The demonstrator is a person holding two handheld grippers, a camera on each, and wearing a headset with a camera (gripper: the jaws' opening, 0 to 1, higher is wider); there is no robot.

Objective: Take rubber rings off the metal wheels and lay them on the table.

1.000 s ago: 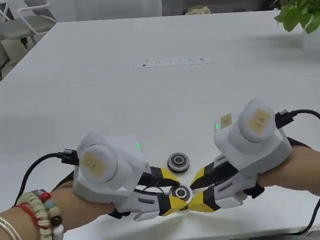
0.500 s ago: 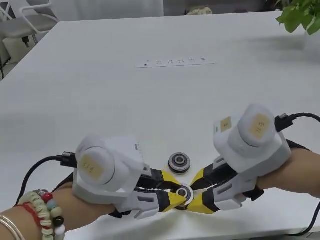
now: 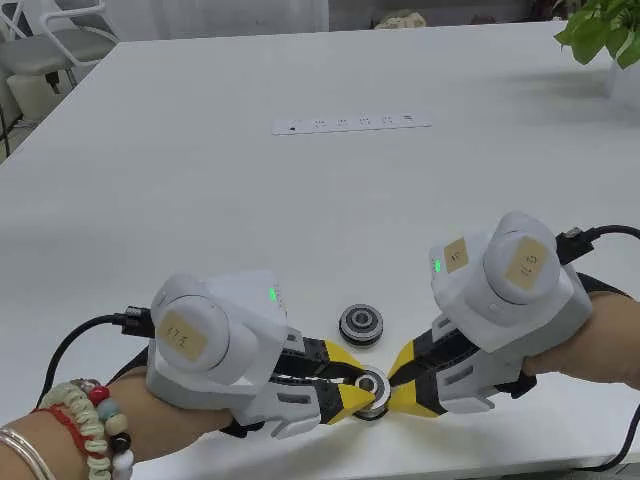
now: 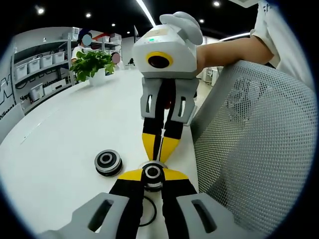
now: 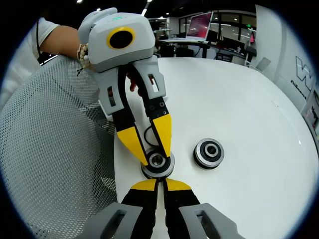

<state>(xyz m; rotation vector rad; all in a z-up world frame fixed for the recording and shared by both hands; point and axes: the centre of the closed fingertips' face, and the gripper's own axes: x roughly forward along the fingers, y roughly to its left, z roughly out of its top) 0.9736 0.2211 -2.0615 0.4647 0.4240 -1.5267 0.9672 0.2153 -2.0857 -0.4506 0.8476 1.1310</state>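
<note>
A long white table (image 3: 200, 200) stretches across the head view, a socket strip (image 3: 350, 124) set into its upper middle. A leafy plant (image 3: 600, 30) stands upper right, white chairs (image 3: 50, 40) upper left. In the left gripper view, a mesh chair back (image 4: 254, 149) rises at right, storage shelves (image 4: 35, 64) at far left.

Ahead of the left gripper (image 3: 361, 391) and right gripper (image 3: 393, 386) we see a white table (image 3: 180, 200) with a socket strip (image 3: 351, 124), a potted plant (image 3: 600, 30) far to their right, white chairs (image 3: 45, 50) far left.
</note>
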